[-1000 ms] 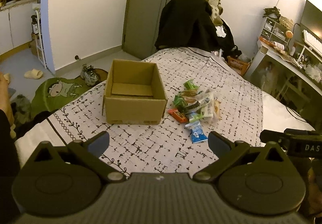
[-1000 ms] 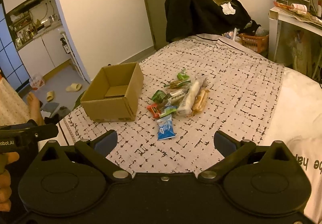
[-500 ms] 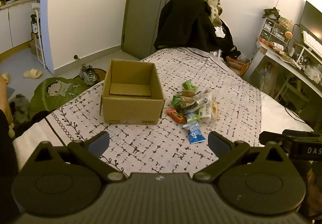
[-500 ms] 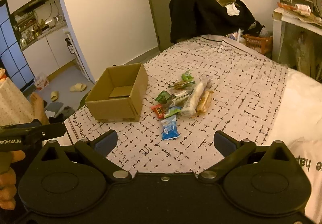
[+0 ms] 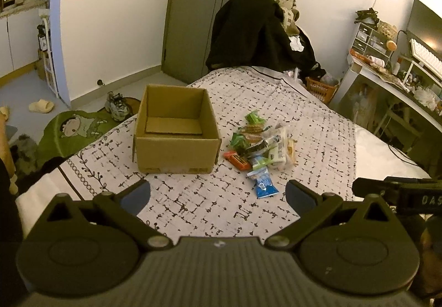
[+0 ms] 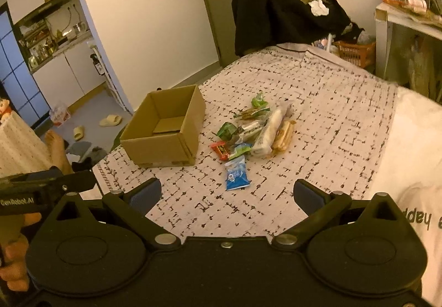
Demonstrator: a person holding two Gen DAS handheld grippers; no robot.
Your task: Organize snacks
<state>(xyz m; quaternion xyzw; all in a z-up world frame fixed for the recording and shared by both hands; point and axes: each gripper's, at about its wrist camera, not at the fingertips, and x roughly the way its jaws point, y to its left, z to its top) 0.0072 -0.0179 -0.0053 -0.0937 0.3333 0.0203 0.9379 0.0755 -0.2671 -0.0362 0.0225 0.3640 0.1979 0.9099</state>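
Both tools stand spread wide, holding nothing. The left tool [image 5: 218, 193] and right tool [image 6: 228, 192] hover low in frame above the bed [image 5: 317, 124]. The snack pile [image 5: 262, 144] lies centre frame, just right of the empty cardboard box [image 5: 175, 152]. The blue packet [image 6: 236, 176], long axis pointing away, lies nearest, almost directly ahead of the right tool, which appears better placed.
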